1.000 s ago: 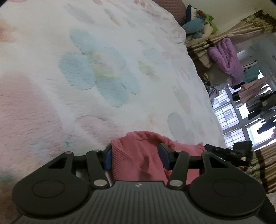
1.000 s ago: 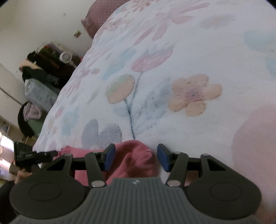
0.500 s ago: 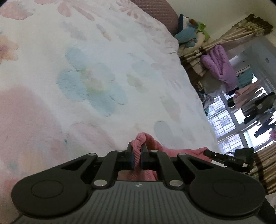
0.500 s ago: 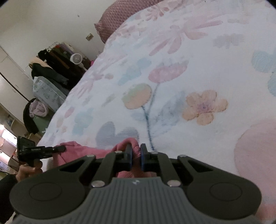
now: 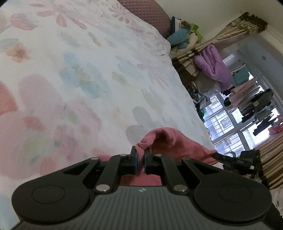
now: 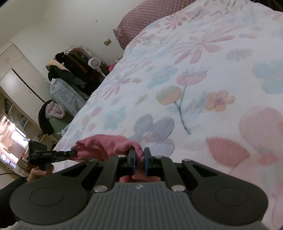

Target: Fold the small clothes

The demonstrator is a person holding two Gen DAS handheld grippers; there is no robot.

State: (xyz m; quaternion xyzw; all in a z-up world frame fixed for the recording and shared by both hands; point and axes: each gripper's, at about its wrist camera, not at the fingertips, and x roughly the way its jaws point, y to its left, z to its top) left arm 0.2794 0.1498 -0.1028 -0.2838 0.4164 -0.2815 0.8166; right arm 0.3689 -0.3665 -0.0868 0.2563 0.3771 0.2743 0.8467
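Note:
A small pink knitted garment hangs stretched between my two grippers above the flowered bedspread. My left gripper is shut on one ribbed edge of it. My right gripper is shut on the other edge of the pink garment. The right gripper also shows at the right of the left wrist view, and the left gripper shows at the left of the right wrist view, each pinching the cloth. Most of the garment below the jaws is hidden by the gripper bodies.
The flowered bedspread spreads ahead of both grippers. A mauve pillow lies at the head. The bed edge drops to a cluttered floor with curtains and a window on one side, and wardrobes and a fan on the other.
Both grippers went from open around the pink cloth to shut on it. They have since lifted it off the bedspread, and both views tilted up to show more of the room.

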